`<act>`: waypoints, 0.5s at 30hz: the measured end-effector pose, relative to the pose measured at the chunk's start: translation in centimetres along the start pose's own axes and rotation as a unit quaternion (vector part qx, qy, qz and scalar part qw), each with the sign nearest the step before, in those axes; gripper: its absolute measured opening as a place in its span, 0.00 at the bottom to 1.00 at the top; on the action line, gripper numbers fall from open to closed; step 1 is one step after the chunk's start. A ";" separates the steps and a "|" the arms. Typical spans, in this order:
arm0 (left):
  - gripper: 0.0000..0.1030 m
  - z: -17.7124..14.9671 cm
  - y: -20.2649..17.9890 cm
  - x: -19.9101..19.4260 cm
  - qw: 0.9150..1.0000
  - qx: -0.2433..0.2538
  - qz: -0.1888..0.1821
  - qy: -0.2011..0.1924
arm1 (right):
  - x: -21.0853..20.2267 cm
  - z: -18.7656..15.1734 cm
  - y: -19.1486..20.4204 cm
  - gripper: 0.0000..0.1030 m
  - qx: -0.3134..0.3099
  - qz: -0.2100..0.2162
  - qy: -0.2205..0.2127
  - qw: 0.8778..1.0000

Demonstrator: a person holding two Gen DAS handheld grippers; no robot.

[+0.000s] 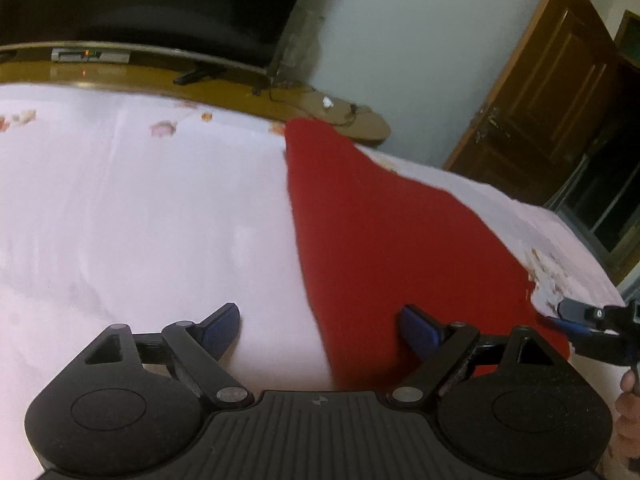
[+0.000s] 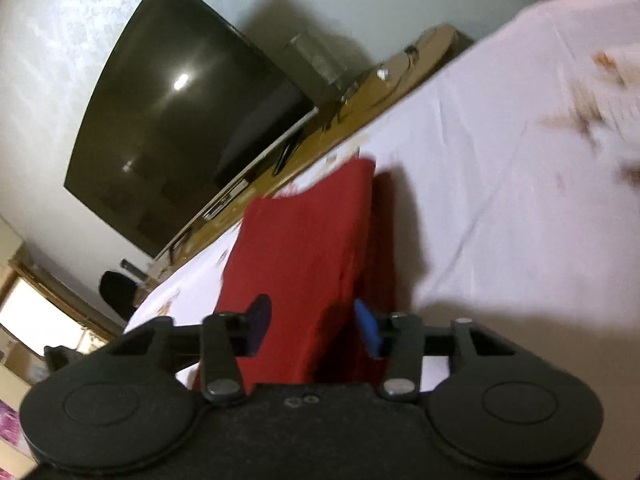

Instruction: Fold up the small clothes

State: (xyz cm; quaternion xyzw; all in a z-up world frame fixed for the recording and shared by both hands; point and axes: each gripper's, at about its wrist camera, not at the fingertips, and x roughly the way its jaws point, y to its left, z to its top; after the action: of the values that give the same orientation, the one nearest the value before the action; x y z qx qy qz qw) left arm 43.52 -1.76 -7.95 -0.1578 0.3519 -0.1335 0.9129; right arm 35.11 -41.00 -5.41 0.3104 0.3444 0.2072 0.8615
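On bedsheet, red garment lengthwise toward television

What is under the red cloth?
The flat red cloth lies directly on a pale pink floral bedsheet. Whatever the cloth covers beneath itself stays hidden; only sheet shows around it.

Both views motion-blurred. Red garment near end hidden behind right gripper body; can't tell if its pads touch the cloth. In left wrist view right gripper cut off by frame edge, fingers of the hand barely in. Bedsheet print smeared, unreadable. TV top cropped
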 end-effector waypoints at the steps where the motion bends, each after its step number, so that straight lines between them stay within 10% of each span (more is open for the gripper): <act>1: 0.85 -0.3 -0.1 0.2 1.000 -0.002 -0.003 0.005 | 0.0 -0.7 0.2 0.36 0.002 0.000 0.003 1.000; 5: 0.85 -0.6 -0.8 0.3 1.000 0.015 0.011 0.008 | 1.1 -1.5 0.9 0.06 -0.019 -0.019 0.017 0.999; 15: 0.85 -0.7 -0.4 -0.7 0.998 0.063 0.017 0.020 | 0.9 -2.3 -1.0 0.10 -0.044 -0.068 0.018 0.997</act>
State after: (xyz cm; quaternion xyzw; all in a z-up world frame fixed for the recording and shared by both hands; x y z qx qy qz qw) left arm 42.45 -2.01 -7.90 -0.0910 0.3631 -0.1431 0.9162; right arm 34.22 -40.36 -7.81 0.2439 0.3711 0.1688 0.8799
